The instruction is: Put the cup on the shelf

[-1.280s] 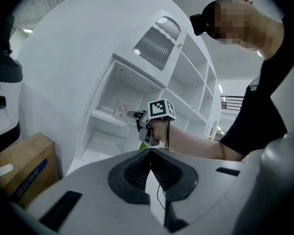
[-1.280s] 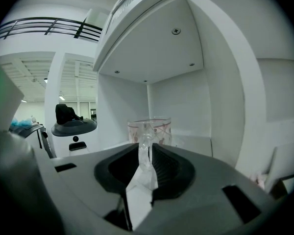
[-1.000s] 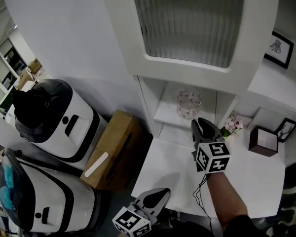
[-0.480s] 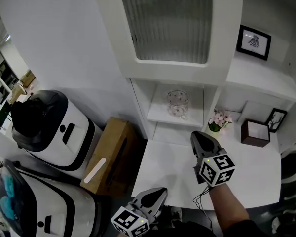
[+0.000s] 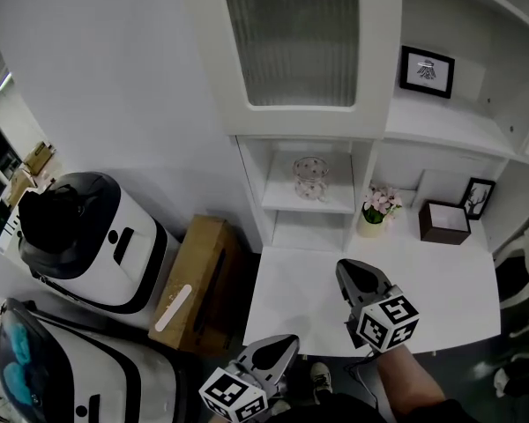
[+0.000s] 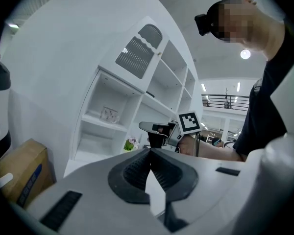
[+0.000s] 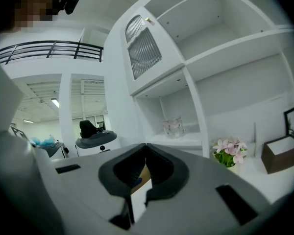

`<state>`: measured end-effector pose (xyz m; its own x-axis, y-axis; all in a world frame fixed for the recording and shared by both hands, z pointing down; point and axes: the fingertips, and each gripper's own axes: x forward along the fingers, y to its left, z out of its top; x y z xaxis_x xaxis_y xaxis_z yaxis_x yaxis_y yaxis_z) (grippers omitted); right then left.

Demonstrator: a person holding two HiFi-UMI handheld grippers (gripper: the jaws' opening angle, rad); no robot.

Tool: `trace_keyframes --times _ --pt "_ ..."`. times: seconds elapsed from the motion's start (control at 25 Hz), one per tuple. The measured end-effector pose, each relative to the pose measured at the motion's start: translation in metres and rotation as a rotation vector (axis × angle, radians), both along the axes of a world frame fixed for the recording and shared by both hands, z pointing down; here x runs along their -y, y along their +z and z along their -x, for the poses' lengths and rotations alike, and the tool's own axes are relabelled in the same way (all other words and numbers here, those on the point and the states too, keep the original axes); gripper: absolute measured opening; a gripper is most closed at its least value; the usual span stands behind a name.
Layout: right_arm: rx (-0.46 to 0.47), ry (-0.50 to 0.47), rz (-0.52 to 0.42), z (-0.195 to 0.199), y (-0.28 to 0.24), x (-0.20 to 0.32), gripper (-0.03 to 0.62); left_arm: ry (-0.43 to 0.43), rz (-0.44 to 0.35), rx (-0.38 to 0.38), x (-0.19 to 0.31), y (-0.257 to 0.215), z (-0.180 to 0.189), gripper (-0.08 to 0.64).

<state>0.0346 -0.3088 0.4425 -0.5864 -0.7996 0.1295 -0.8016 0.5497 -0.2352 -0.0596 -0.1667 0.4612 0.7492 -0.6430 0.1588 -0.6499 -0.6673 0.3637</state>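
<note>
Head view, change: your whole outlook has swung, so the shelf unit (image 5: 375,104) now shows more of its right-hand compartments. Your right gripper (image 5: 347,270) has drawn back: a second ago its tips were right by the cup (image 5: 310,177); now it hangs over the front part of the tabletop (image 5: 450,276), well apart from it. Your left gripper (image 5: 289,342) stays low by the tabletop's front edge.
Cup: clear glass with small dark specks, upright and alone on the shelf (image 5: 335,205) of the narrow compartment under the ribbed door (image 5: 291,33), touching neither gripper.
Head view only: two white machines (image 5: 84,227) and a cardboard box (image 5: 198,271) to the left of the unit, a brown box (image 5: 443,221) on the tabletop, and two framed pictures (image 5: 426,71).
Left gripper view: your jaws are pressed together with nothing between them. Past them you see the right gripper from the side, and the cup looks small on its shelf.
Right gripper view: jaws likewise together and empty. The cup stands beyond them, with the pink flowers (image 7: 229,152) lower right. Only a sliver of the cardboard box shows through the gap below the pads (image 7: 159,168).
</note>
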Motion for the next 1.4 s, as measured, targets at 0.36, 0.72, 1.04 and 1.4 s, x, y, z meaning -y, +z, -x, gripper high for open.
trace_keyframes --times 0.36,0.72,1.04,1.4 --pt "-0.004 0.023 -0.011 0.014 -0.006 -0.065 0.005 0.043 -0.015 -0.009 -0.042 -0.002 0.017 0.005" --pt "-0.031 0.064 -0.017 0.017 -0.008 -0.131 0.005 0.108 -0.019 -0.008 -0.086 -0.005 0.023 0.005" --pt "-0.030 0.097 0.002 0.025 -0.001 -0.190 0.005 0.143 -0.020 -0.027 -0.122 0.000 0.029 0.005" --pt "-0.029 0.119 0.023 0.044 0.007 -0.249 0.005 0.187 -0.011 -0.026 -0.157 0.002 0.034 0.005"
